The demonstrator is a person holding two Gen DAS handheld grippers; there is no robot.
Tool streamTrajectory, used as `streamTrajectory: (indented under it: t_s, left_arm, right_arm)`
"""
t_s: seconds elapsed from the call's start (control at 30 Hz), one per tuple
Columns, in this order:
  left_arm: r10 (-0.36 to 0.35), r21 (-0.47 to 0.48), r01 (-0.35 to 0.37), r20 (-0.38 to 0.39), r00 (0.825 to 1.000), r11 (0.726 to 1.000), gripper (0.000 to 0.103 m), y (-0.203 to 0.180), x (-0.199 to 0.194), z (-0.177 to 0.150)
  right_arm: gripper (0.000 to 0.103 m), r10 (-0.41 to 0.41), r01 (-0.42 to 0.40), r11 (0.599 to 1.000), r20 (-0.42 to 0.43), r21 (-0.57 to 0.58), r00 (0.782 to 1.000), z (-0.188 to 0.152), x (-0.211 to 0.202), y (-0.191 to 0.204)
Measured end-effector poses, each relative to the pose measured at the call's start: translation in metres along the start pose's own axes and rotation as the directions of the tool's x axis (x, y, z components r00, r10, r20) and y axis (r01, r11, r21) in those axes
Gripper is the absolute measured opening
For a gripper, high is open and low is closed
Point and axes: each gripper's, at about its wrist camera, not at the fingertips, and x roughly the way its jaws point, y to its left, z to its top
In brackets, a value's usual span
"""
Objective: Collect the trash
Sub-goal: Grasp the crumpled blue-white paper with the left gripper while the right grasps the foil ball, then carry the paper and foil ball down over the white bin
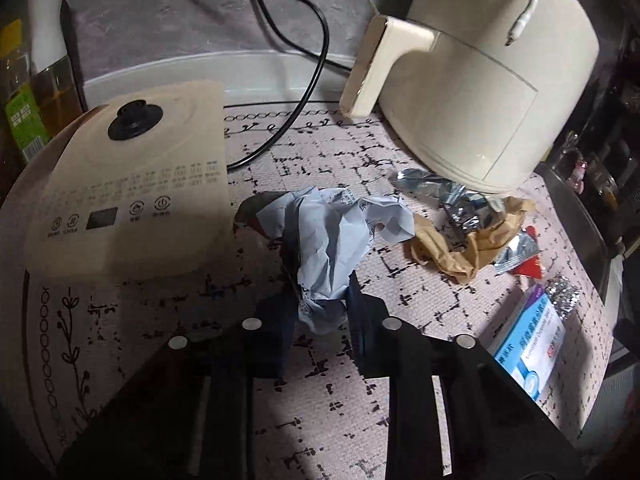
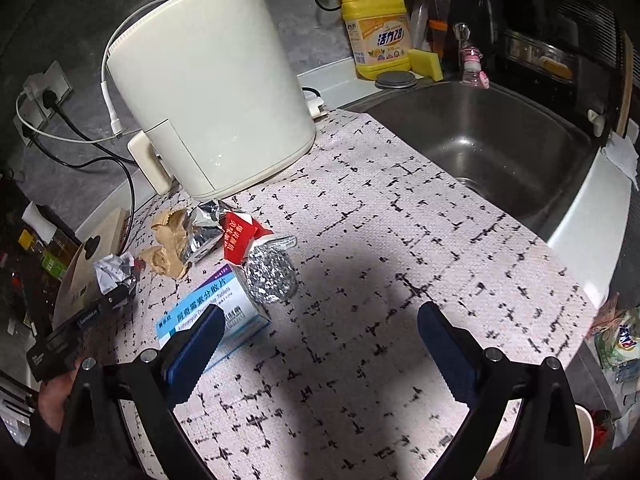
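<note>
A crumpled pale blue paper (image 1: pixel 332 232) lies on the patterned mat, and my left gripper (image 1: pixel 320 314) is shut on its near end. To its right lie brown crumpled paper (image 1: pixel 448 248), a silver foil wrapper (image 1: pixel 452 196), a red packet (image 1: pixel 528 268), a foil ball (image 1: pixel 564 296) and a blue-and-white medicine box (image 1: pixel 528 344). My right gripper (image 2: pixel 322 316) stands open above the mat, holding nothing. Its left finger overlaps the medicine box (image 2: pixel 240 300). The foil ball (image 2: pixel 270 276) and red packet (image 2: pixel 238 236) sit just beyond.
A cream air fryer (image 2: pixel 208 92) stands behind the trash. A beige appliance base (image 1: pixel 132 184) sits left of the paper, with a black cable (image 1: pixel 304 92) behind it. Oil bottles (image 1: pixel 24 92) are at far left. A steel sink (image 2: pixel 500 140) and yellow detergent bottle (image 2: pixel 380 32) lie to the right.
</note>
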Motion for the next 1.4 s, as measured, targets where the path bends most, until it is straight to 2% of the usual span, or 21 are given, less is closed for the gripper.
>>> streamTrajectory:
  t_s: [0.23,0.53,0.57,0.6,0.63,0.67,0.73,0.93,1.13,1.4]
  left_arm:
    - [-0.064,-0.019,0.065,0.046,0.997,0.998,0.022,0.009,-0.038,-0.006]
    - [-0.066,-0.037,0.067,0.035,0.997,0.997,0.022,0.022,-0.057,-0.023]
    - [-0.063,-0.038,0.065,0.034,0.997,0.997,0.022,0.023,-0.060,-0.025]
    - [-0.061,-0.042,0.063,0.034,0.998,0.997,0.022,0.024,-0.061,-0.025]
    - [-0.059,-0.045,0.061,0.035,0.998,0.997,0.022,0.023,-0.062,-0.026]
    - [-0.060,-0.047,0.061,0.037,0.998,0.997,0.022,0.023,-0.064,-0.027]
    - [-0.065,-0.041,0.067,0.045,0.997,0.997,0.022,0.020,-0.068,-0.028]
    - [-0.104,0.006,0.104,0.059,0.993,0.995,0.022,-0.011,-0.076,-0.030]
    - [-0.183,0.073,0.178,0.058,0.981,0.981,0.022,-0.067,-0.081,-0.032]
    - [-0.298,0.184,0.292,0.010,0.954,0.939,0.022,-0.161,-0.086,-0.050]
  right_arm:
    - [0.089,0.042,-0.042,0.999,-0.033,0.013,0.999,0.008,0.024,0.005]
    - [0.078,0.105,-0.107,0.994,-0.086,-0.008,0.991,0.016,0.060,0.023]
    - [0.068,0.120,-0.121,0.993,-0.101,-0.002,0.988,0.018,0.067,0.025]
    - [0.041,0.135,-0.135,0.991,-0.116,0.005,0.984,0.019,0.073,0.026]
    - [0.035,0.153,-0.152,0.988,-0.157,0.022,0.976,0.020,0.081,0.026]
    - [0.034,0.164,-0.159,0.986,-0.173,0.040,0.971,0.021,0.083,0.026]
    - [0.034,0.180,-0.174,0.983,-0.147,0.054,0.973,0.023,0.075,0.024]
    - [0.034,0.167,-0.169,0.986,-0.098,-0.013,0.981,0.011,0.033,0.013]
    - [0.034,0.139,-0.137,0.990,-0.055,0.043,0.989,-0.005,-0.016,-0.040]
    - [0.034,0.062,-0.062,0.993,0.009,0.102,0.998,-0.021,-0.082,-0.122]
